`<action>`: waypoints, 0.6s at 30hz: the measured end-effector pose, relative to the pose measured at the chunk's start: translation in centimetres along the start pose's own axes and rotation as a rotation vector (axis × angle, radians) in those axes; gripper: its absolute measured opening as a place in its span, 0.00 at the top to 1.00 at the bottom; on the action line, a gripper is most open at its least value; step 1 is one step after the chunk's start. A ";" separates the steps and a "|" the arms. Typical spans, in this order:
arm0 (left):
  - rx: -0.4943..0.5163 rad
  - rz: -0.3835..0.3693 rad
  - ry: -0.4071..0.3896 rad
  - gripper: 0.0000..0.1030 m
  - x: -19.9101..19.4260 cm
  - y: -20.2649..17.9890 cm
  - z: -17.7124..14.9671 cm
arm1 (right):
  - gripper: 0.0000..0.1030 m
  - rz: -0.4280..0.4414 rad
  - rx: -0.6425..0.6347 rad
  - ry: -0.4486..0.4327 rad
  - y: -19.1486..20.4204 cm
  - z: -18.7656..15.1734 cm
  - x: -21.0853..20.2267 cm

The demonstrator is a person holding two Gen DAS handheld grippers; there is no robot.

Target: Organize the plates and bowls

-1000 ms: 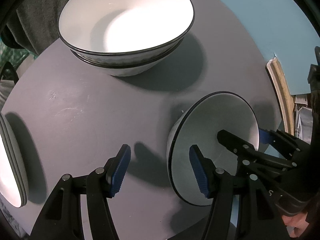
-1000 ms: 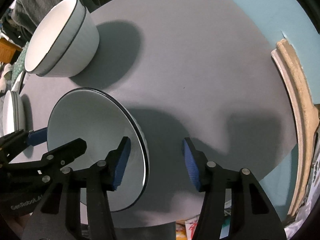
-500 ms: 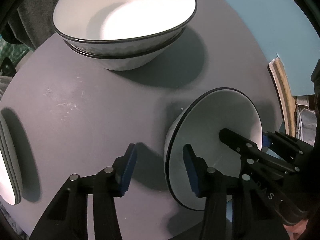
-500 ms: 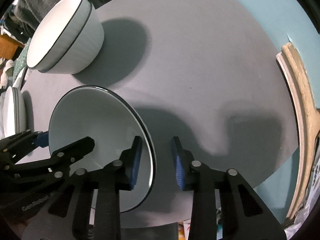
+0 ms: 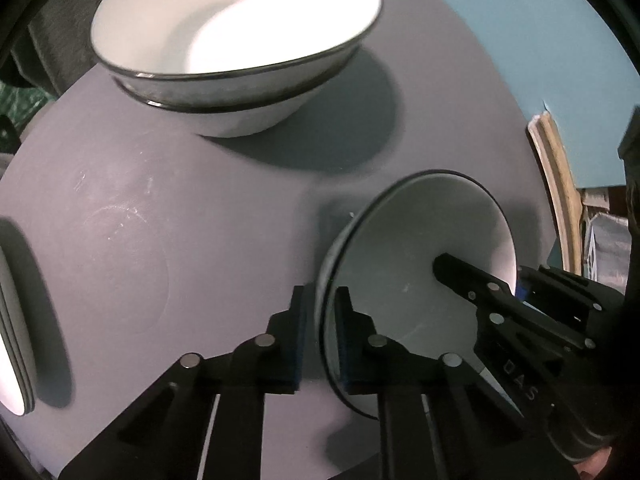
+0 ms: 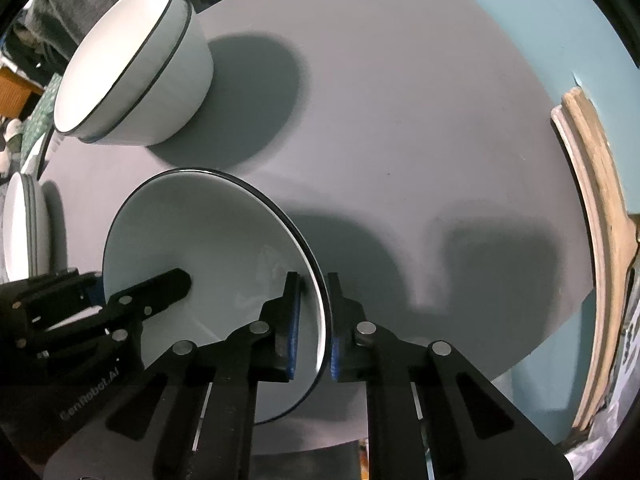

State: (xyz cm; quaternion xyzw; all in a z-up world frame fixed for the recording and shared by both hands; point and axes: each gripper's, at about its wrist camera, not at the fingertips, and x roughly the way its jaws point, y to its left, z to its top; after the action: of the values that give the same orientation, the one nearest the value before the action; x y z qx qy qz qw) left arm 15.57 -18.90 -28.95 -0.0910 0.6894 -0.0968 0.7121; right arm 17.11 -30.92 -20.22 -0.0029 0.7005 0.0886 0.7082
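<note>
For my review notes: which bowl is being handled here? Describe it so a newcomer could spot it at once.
On the round grey table sit a stack of two bowls at the far side and stacked plates at the left edge. The single bowl stands alone at the near edge. Only it has its rim pinched on opposite sides by the left gripper and the right gripper.

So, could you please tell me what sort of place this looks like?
Probably a home dining corner: a round grey table carries stacked bowls and stacked plates, beside a light blue wall.
</note>
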 end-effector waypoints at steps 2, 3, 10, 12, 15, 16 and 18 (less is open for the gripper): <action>0.021 0.007 0.011 0.89 0.1 -0.3 -0.1 | 0.89 -0.005 0.012 0.004 0.0 0.1 -0.1; 0.026 0.007 0.016 0.89 0.1 -0.2 -0.1 | 0.89 -0.006 0.019 0.006 0.2 -0.1 0.1; 0.018 0.004 0.015 0.92 0.0 0.7 -0.1 | 0.91 -0.001 0.040 0.007 -1.0 1.2 -0.9; 0.012 0.001 0.015 0.92 0.0 0.5 -0.1 | 0.91 0.004 0.050 0.011 -1.3 1.3 -1.1; 0.012 0.005 0.015 0.92 -0.1 0.4 0.1 | 0.91 0.015 0.072 0.020 -1.1 1.5 -1.0; 0.010 0.008 0.014 0.92 -0.2 0.3 0.1 | 0.92 0.017 0.076 0.023 -1.1 1.4 -1.0; 0.002 0.010 0.012 0.92 -0.3 0.0 0.0 | 0.92 0.018 0.074 0.026 -0.8 1.4 -1.1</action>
State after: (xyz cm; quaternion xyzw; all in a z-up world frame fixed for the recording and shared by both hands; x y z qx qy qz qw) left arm 15.60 -18.80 -28.65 -0.0865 0.6939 -0.0944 0.7086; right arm 18.64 -31.66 -19.20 0.0287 0.7125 0.0688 0.6977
